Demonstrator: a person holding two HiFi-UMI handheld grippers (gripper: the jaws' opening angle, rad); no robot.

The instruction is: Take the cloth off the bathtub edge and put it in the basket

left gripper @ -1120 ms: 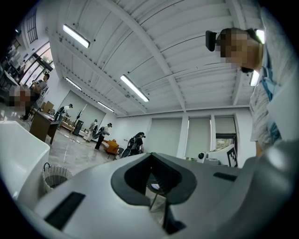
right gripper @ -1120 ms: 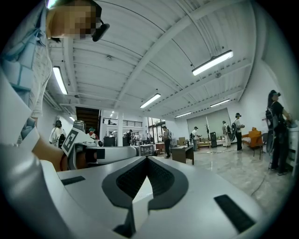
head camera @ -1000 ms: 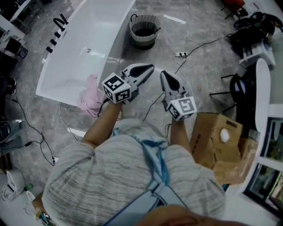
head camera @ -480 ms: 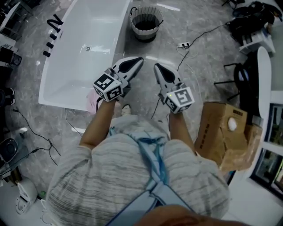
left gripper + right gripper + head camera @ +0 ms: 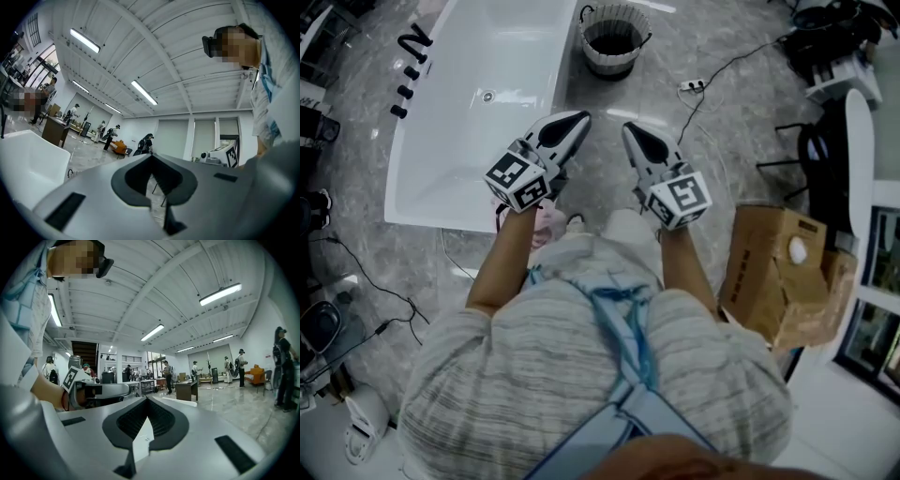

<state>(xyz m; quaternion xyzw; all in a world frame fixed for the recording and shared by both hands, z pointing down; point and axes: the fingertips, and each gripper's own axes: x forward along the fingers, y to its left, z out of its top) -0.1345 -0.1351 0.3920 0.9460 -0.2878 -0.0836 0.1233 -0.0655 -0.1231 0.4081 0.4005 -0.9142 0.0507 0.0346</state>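
Overhead, we look steeply down from the head camera past the person point(image 5: 591, 375), whose shoulders fill the lower frame. The bathtub point(image 5: 478, 112) lies upper left and the basket point(image 5: 612, 37) top centre. The left gripper point(image 5: 579, 118) and right gripper point(image 5: 628, 128) sit side by side, close beneath us.

On the left gripper, we sit low and tight behind its jaws, facing level toward the far wall point(image 5: 173, 136). The ceiling point(image 5: 154, 56) fills the upper frame, the bathtub's white side is at left, and the right gripper's marker cube point(image 5: 232, 155) is at right.

On the right gripper, we face much the same way, with the left gripper at our left. Both gripper views catch the person from below.
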